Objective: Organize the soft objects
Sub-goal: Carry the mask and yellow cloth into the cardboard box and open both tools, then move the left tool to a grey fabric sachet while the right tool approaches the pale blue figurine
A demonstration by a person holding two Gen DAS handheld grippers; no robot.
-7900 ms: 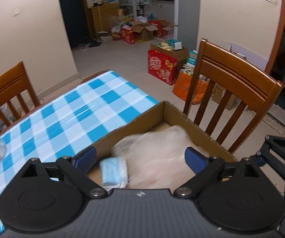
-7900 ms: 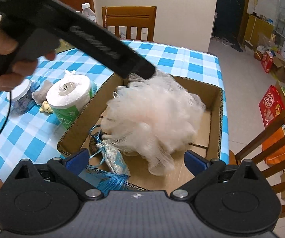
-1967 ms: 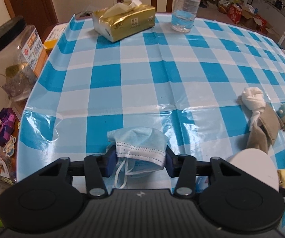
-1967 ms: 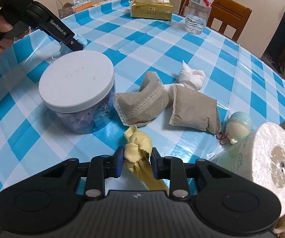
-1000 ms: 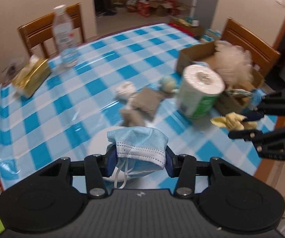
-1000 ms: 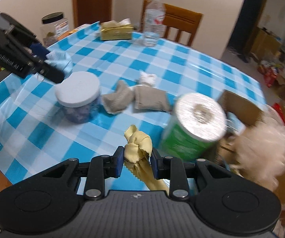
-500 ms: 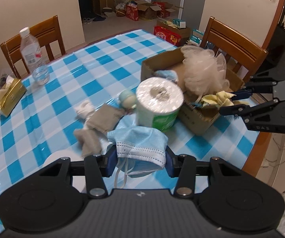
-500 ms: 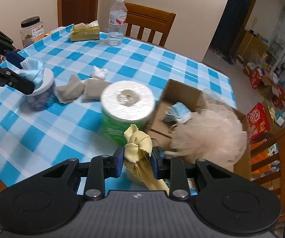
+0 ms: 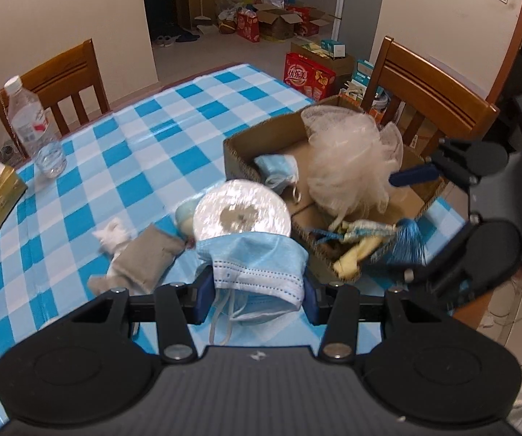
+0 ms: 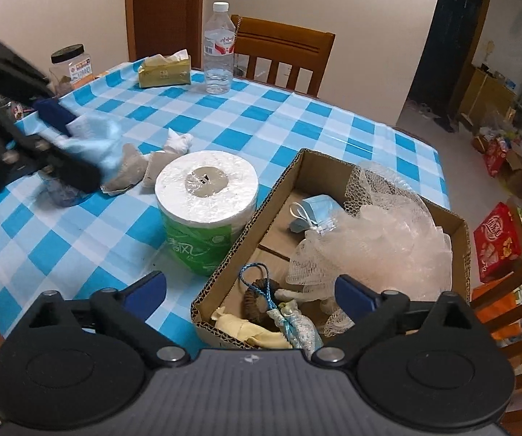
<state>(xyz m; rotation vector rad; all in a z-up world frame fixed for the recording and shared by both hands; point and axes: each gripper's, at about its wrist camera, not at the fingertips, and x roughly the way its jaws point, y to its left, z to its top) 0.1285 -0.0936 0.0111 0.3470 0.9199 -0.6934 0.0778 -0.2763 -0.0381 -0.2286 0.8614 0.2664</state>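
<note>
right gripper (image 10: 250, 292) fingers opening, nothing between

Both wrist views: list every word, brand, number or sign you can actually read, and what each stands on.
"清风": green wrapper of the white toilet paper roll, right wrist view.
"优乐美": red carton on the floor, left wrist view.
Clear plastic water bottle's red and white label: too small to read.
Black-lidded clear jar's label: too small.
Gold tissue pack's print: too small.
No other legible text.

mask (image 9: 257, 265) pinched in jaws, box (image 9: 261, 134) possibly ahead
</note>
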